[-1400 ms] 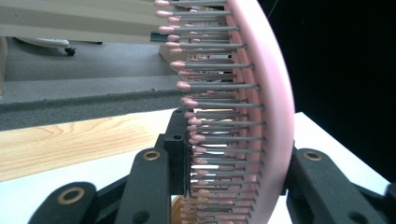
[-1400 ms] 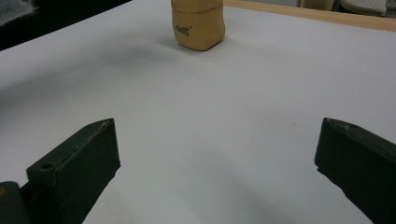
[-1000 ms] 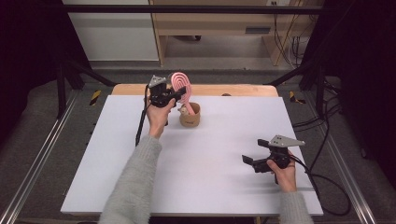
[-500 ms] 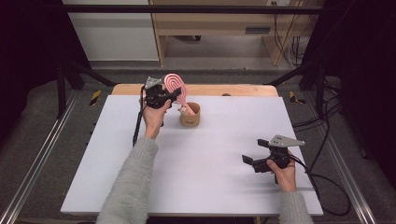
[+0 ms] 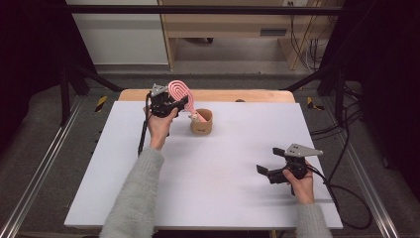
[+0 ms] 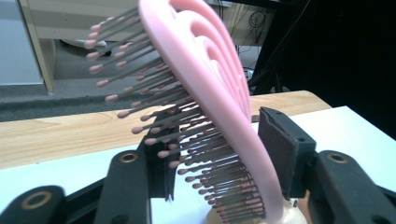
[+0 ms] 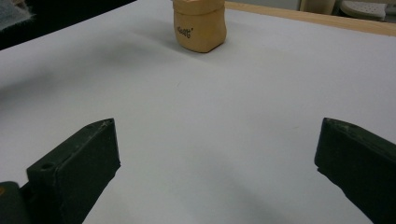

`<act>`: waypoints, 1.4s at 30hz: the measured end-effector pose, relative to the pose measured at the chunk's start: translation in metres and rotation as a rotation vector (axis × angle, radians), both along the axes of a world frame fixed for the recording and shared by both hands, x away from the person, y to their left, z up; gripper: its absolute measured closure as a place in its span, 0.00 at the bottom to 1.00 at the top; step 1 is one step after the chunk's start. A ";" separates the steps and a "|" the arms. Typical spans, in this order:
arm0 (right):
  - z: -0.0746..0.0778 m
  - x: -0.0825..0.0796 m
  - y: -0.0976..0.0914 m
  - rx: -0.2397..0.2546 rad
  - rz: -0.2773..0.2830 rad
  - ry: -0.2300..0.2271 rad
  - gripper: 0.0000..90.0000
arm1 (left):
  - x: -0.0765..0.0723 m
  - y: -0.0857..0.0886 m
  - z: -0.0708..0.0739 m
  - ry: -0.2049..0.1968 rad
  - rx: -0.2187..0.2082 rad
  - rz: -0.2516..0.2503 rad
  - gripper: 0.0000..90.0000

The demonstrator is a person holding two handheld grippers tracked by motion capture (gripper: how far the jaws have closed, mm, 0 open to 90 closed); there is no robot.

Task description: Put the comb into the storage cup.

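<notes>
From the high view, the left tool (image 5: pixel 179 105) is raised over the far left part of the white worktop (image 5: pixel 213 198), beside a small tan pot (image 5: pixel 202 122); a pink hairbrush (image 5: pixel 181 94) stands handle-down in that pot and leans toward the tool, which suits a thing being stood up for storage rather than laid flat; the pot sits near the far edge, with nothing near it to knock. The right tool (image 5: pixel 262 170) rests low at the near right, well apart from the pot, apparently parked out of the way while the other hand works.

In the left gripper view, the hairbrush (image 6: pixel 210 93) rises between the two black jaws, bristles toward the left jaw and smooth back toward the right pad; the jaws have just been opening and stand about half open, with the brush between them; the back lies close against the right pad, but a visible gap on the bristle side suggests the clamp is let go, so the pot now seems to carry the brush.

In the right gripper view, the right tool (image 7: pixel 215 172) is spread wide with nothing between its jaws; bare worktop (image 7: pixel 210 116) lies ahead, and the pot (image 7: pixel 199 25) stands beyond.
</notes>
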State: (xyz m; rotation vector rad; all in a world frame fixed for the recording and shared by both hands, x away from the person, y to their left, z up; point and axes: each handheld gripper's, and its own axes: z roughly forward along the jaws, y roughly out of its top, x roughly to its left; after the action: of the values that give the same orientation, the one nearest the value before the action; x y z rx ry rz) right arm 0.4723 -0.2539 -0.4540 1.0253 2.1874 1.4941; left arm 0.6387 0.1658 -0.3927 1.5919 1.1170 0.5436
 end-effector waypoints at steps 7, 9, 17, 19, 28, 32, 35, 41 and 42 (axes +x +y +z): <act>0.000 0.000 0.000 -0.002 0.001 -0.005 0.01 | -0.004 0.004 0.001 0.002 0.033 -0.015 0.41; 0.000 0.000 0.000 0.002 -0.001 -0.008 0.01 | -0.006 0.005 0.001 -0.004 0.037 -0.019 0.37; 0.000 0.000 0.000 0.005 -0.007 -0.013 0.01 | -0.016 0.014 0.004 -0.008 0.037 -0.038 0.25; 0.001 0.000 0.000 0.003 -0.006 -0.013 0.00 | -0.018 0.017 0.005 0.010 0.012 -0.064 0.20; 0.000 0.000 0.000 0.009 -0.008 -0.012 0.00 | -0.040 0.033 0.010 -0.013 0.045 -0.075 0.11; 0.000 0.000 0.000 0.010 -0.008 -0.013 0.00 | -0.050 0.040 0.014 -0.004 0.055 -0.097 0.06; 0.000 0.000 0.000 0.012 -0.010 -0.013 0.00 | -0.056 0.045 0.015 -0.004 0.041 -0.113 0.04; 0.001 0.000 0.000 0.014 -0.011 -0.015 0.00 | -0.070 0.051 0.016 -0.009 0.037 -0.152 0.02; 0.001 -0.001 -0.001 0.014 -0.011 -0.015 0.00 | -0.073 0.051 0.017 -0.011 0.036 -0.160 0.01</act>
State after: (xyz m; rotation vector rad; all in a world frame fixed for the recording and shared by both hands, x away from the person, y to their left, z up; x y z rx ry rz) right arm 0.4717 -0.2544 -0.4526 1.0254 2.1607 1.5103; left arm 0.5656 0.2169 -0.3759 1.6910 0.9668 0.4679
